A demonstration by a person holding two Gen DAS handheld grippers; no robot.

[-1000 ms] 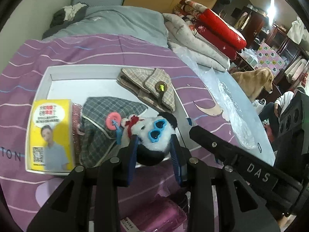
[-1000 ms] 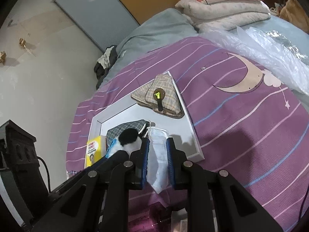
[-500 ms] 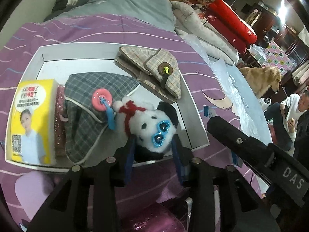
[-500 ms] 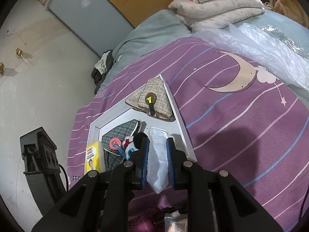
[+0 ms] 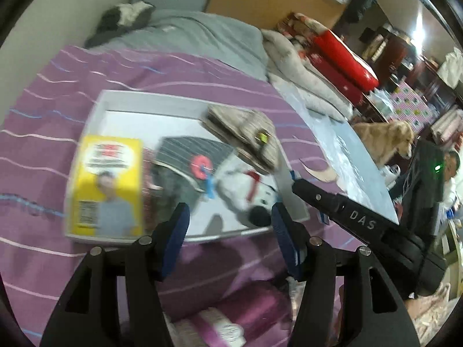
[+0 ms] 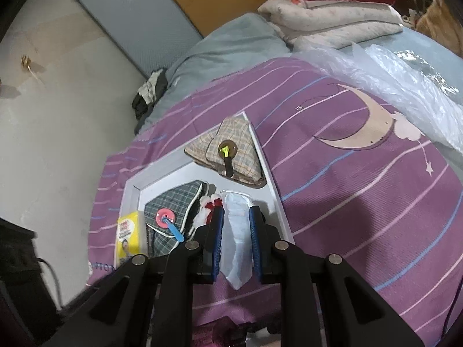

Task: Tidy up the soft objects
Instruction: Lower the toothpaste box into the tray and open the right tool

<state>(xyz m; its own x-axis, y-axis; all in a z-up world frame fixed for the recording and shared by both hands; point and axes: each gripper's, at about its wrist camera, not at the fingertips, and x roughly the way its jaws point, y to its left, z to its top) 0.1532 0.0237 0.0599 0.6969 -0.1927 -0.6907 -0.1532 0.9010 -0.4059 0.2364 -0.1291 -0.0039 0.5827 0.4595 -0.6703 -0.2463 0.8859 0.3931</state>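
A panda plush (image 5: 251,193) with a red scarf lies in the white tray (image 5: 121,98) on the purple bedspread; the left wrist view is blurred. My left gripper (image 5: 228,217) hovers over the tray's near edge. Its jaws are opening, with nothing pressed between the pads; the plush's black ear lies beside the right pad. My right gripper (image 6: 235,219) is shut on a white soft packet (image 6: 237,231), held above the tray (image 6: 272,179) just right of the plush (image 6: 207,205).
The tray also holds a yellow tissue pack (image 5: 108,185), a grey plaid pouch (image 5: 185,156) with a pink button, and a beige plaid pouch (image 6: 231,150). Folded quilts (image 5: 332,63), a plastic sheet (image 6: 390,72), a dog (image 5: 385,138) and a seated person (image 5: 451,167) are at the right.
My left gripper carried the panda plush into the tray, let it go, spread its jaws and drew back. The right gripper stayed almost still with the white packet.
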